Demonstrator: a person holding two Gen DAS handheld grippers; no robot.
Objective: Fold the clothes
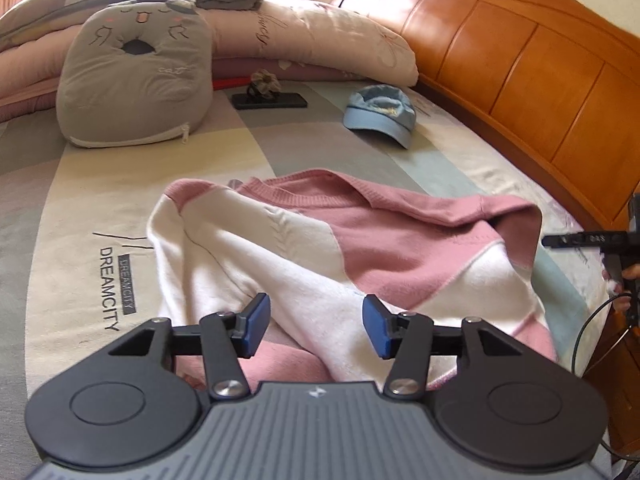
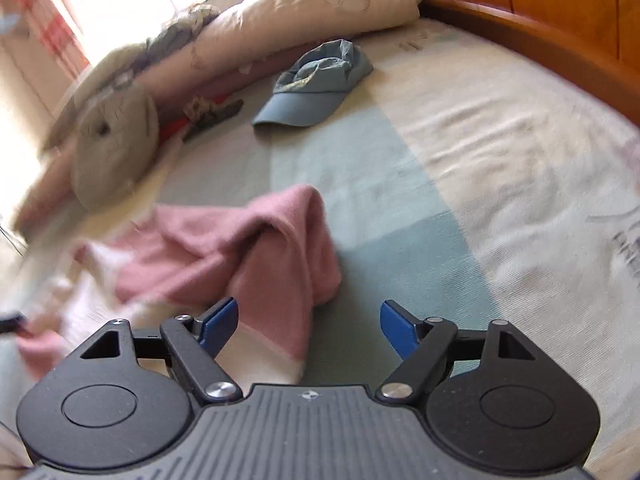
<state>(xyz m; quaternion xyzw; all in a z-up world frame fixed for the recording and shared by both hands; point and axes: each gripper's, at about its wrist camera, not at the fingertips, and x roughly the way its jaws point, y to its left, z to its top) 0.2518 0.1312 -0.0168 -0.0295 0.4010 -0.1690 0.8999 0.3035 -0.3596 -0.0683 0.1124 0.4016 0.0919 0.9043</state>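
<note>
A pink and white knitted sweater [image 1: 340,248] lies rumpled on the bed, neckline toward the pillows. My left gripper [image 1: 316,328] hovers open just above its white lower part, nothing between the blue pads [image 1: 256,326]. In the right wrist view the same sweater [image 2: 224,256] shows its pink sleeve end and white cuff, blurred at the left. My right gripper [image 2: 308,330] is open over that sleeve's edge, with the cuff lying between the fingers and no grip on it. The right gripper also appears at the right edge of the left view, held by a hand [image 1: 624,276].
A blue cap [image 1: 380,114] lies beyond the sweater. A grey cat cushion [image 1: 136,80], a black phone [image 1: 270,100] with a scrunchie, and stacked pillows [image 1: 312,40] sit at the far side. The wooden headboard [image 1: 520,60] runs along the right. A cable [image 1: 592,336] hangs by the bed edge.
</note>
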